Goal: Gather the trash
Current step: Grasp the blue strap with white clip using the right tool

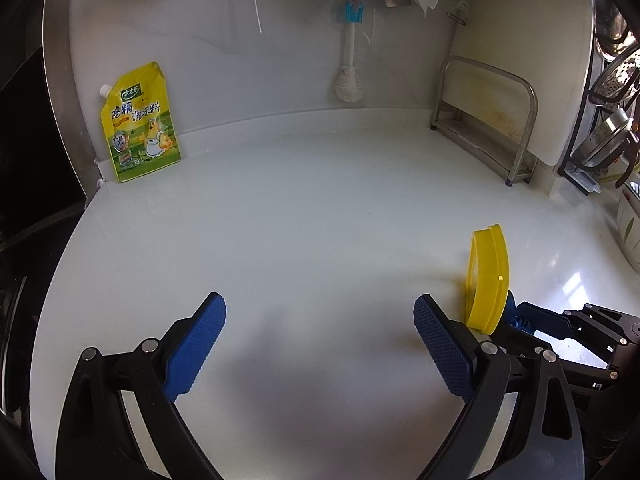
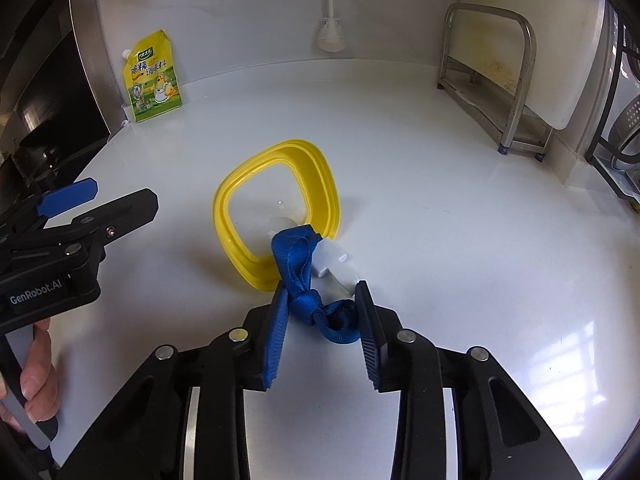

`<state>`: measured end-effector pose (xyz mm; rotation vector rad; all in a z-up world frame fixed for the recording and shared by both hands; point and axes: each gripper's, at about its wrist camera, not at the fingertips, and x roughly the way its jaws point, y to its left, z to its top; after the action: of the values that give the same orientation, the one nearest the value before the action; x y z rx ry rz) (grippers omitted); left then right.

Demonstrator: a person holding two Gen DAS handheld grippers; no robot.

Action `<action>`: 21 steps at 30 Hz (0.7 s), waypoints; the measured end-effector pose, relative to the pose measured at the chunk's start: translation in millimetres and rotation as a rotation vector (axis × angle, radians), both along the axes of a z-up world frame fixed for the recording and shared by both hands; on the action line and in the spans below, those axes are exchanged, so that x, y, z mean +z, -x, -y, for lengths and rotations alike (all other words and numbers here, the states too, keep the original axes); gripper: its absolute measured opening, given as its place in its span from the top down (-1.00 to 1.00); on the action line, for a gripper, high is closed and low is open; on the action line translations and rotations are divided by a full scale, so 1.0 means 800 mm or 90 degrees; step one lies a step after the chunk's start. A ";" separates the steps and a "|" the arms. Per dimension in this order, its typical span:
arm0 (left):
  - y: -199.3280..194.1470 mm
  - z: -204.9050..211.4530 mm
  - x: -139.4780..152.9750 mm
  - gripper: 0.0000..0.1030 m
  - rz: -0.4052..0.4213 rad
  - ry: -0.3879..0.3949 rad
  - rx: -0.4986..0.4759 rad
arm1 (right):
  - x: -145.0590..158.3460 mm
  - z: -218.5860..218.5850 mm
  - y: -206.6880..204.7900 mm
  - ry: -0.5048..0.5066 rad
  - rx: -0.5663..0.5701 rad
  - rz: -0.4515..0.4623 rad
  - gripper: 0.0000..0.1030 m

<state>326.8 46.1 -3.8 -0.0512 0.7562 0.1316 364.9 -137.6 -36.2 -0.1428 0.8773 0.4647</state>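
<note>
Blue woven strap (image 2: 308,280), knotted, sits clamped between the ribbed blue pads of the right gripper (image 2: 322,312); its fingers close on the knot. The strap loops through a yellow plastic frame (image 2: 276,208), a rounded square ring with stepped ridges, which stands tilted just above the glossy white desk (image 2: 440,220). A white plastic clip (image 2: 330,262) adjoins the strap. The left gripper (image 1: 320,344) hovers beside it, fingers wide apart, holding nothing. Against the far wall stands a yellow spouted seasoning pouch (image 1: 140,124); a bare metal rack (image 1: 488,120) stands at far right.
</note>
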 end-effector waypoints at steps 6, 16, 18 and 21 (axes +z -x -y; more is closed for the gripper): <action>0.003 0.004 0.000 -0.81 0.005 0.003 -0.008 | 0.010 0.027 0.005 -0.066 -0.038 0.011 0.55; 0.004 0.028 -0.005 -0.81 0.005 -0.007 -0.052 | 0.021 0.111 0.029 -0.193 -0.169 0.032 0.55; 0.003 0.037 -0.005 -0.81 0.001 -0.010 -0.069 | 0.023 0.121 0.033 -0.198 -0.184 0.037 0.55; -0.002 0.049 -0.007 -0.82 -0.008 -0.020 -0.085 | 0.025 0.131 0.034 -0.210 -0.204 0.046 0.55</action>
<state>328.2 6.7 -9.4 0.0306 0.7677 0.0161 337.5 -242.3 -16.3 0.2790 0.7255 0.2967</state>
